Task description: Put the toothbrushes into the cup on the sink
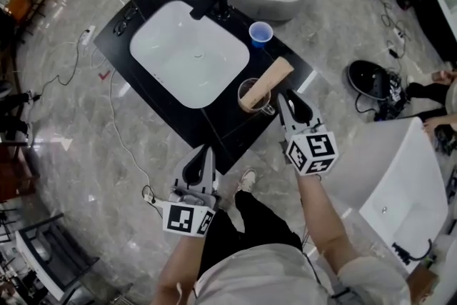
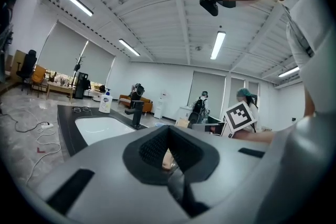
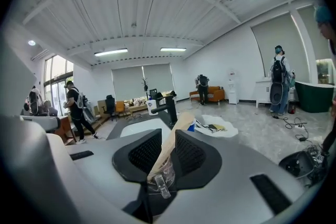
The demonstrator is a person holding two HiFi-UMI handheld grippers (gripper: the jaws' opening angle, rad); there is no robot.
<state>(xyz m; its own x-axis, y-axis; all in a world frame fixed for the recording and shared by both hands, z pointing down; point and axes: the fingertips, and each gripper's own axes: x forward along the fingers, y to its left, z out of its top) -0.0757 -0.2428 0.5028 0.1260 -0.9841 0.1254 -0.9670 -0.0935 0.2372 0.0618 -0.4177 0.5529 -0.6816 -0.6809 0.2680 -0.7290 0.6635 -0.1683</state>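
The left claw hangs closest to the person, off the near edge of the black counter, its jaws pressed together with nothing between them. The right claw is over the counter with its jaws a little apart and holding nothing. Just in front of its tips stands the clear cup, with the tan toothbrush pack leaning inside it. Further behind are the white sink and a blue cup.
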